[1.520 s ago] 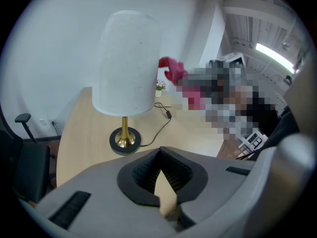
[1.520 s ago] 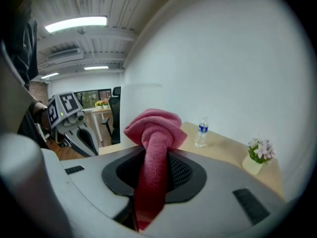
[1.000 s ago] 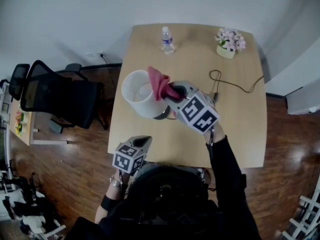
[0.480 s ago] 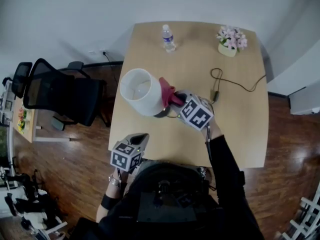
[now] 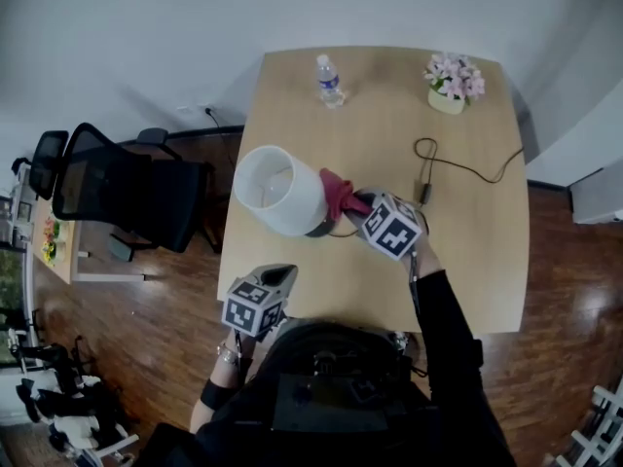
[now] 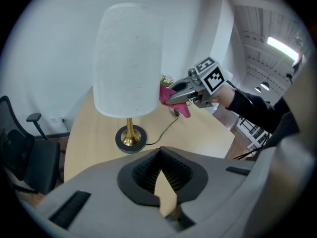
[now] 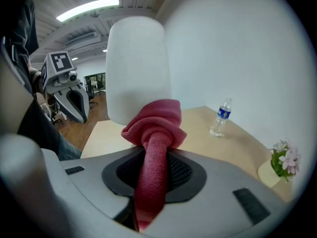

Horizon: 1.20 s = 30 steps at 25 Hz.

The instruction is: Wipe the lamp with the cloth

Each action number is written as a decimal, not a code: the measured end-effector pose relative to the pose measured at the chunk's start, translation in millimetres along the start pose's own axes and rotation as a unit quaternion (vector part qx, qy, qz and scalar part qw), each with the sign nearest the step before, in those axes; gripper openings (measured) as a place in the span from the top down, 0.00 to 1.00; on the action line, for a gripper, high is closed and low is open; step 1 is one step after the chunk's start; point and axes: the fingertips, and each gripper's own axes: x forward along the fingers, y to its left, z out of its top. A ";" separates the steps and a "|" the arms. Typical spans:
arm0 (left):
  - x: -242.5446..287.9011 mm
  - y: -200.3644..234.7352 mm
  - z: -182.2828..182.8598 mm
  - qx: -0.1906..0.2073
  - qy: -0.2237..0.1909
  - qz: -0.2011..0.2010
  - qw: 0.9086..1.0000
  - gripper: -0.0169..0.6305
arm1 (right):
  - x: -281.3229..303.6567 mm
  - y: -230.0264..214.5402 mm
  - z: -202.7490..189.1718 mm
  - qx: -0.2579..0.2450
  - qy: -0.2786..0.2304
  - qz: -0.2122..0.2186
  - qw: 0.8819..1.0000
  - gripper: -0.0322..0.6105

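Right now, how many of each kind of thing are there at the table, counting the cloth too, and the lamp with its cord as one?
Lamp: 1
Water bottle: 1
Flower pot: 1
Pink cloth: 1
Total: 4

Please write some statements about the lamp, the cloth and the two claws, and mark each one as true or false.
1. The right claw holds the cloth. True.
2. The left claw holds the bottle. False: it holds nothing; the bottle stands on the table.
3. The lamp stands upright on the table. True.
4. The flowers stand beside the lamp's base. False: they stand at the table's far right corner.
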 end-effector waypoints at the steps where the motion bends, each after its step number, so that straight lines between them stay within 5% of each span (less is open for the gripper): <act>1: 0.4 0.9 0.9 0.000 0.000 0.000 1.000 0.98 | -7.8 -5.8 5.3 0.004 -0.007 -0.007 1.000 0.79; 9: 2.5 3.4 0.3 -0.007 0.006 0.000 1.000 0.98 | -67.6 -35.1 112.9 -0.038 -0.132 0.004 0.991 0.79; 15: -1.8 2.4 -1.9 -0.015 0.006 0.006 1.000 0.98 | -67.7 -41.3 168.6 -0.103 -0.168 0.042 0.980 0.79; 21: -4.2 10.1 -11.0 -0.038 0.006 0.017 0.999 0.98 | -35.0 -30.8 157.5 -0.162 -0.118 0.077 0.977 0.79; 30: -0.8 20.6 -16.3 -0.055 0.005 0.020 0.998 0.98 | 5.0 -36.5 96.9 -0.111 -0.069 0.089 0.987 0.79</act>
